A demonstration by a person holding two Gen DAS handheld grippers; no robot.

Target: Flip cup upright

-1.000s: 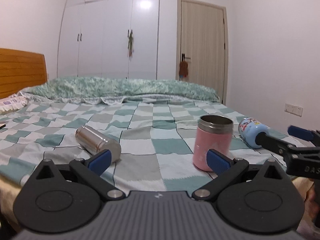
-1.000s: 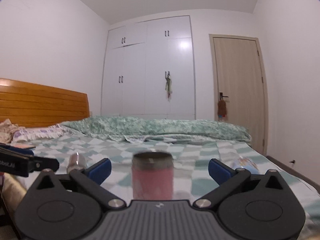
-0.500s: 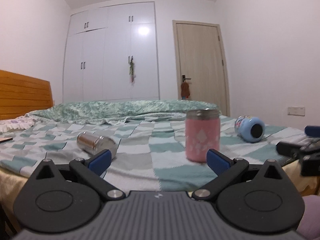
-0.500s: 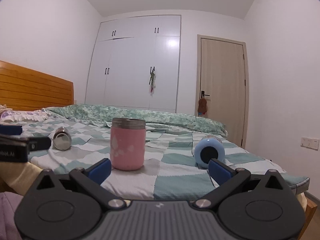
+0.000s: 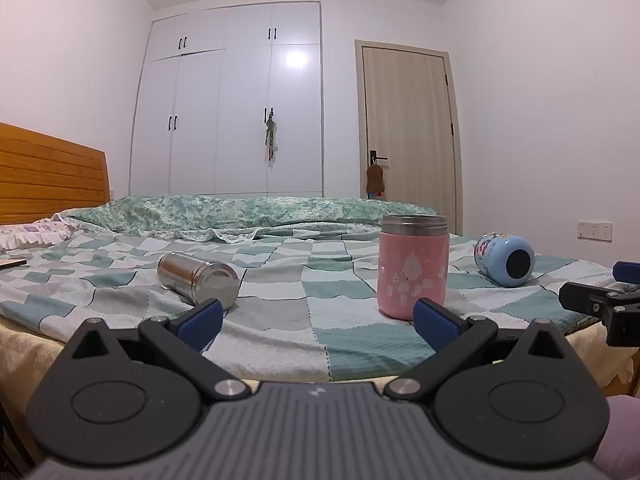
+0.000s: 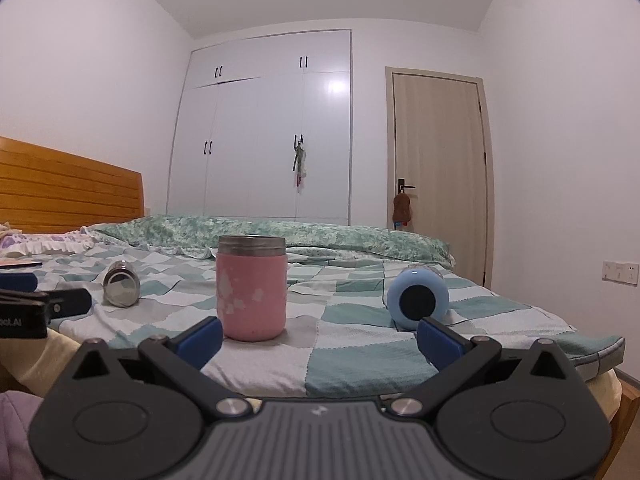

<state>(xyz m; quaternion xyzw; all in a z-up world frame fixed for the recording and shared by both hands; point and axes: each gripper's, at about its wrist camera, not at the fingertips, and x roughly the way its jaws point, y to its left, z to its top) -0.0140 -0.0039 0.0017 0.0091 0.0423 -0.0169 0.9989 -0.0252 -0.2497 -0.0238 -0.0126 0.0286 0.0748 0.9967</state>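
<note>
Jaws of both the left gripper (image 5: 316, 316) and right gripper (image 6: 320, 334) are spreading wide, gripping nothing. Three cups are sitting ahead on the bed (image 5: 280, 320): one pink cup (image 6: 252, 288) standing upright, one steel cup (image 5: 198, 282) and one blue cup (image 6: 418, 300) lying sideways.

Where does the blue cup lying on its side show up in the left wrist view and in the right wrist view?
Left wrist: the blue cup lies right of centre on the bed, beyond and right of the upright pink cup.
Right wrist: it lies right of centre, dark round end toward the camera, just above the gripper's right finger.
Shared landmark: the pink cup stands directly left of it in both views.
</note>
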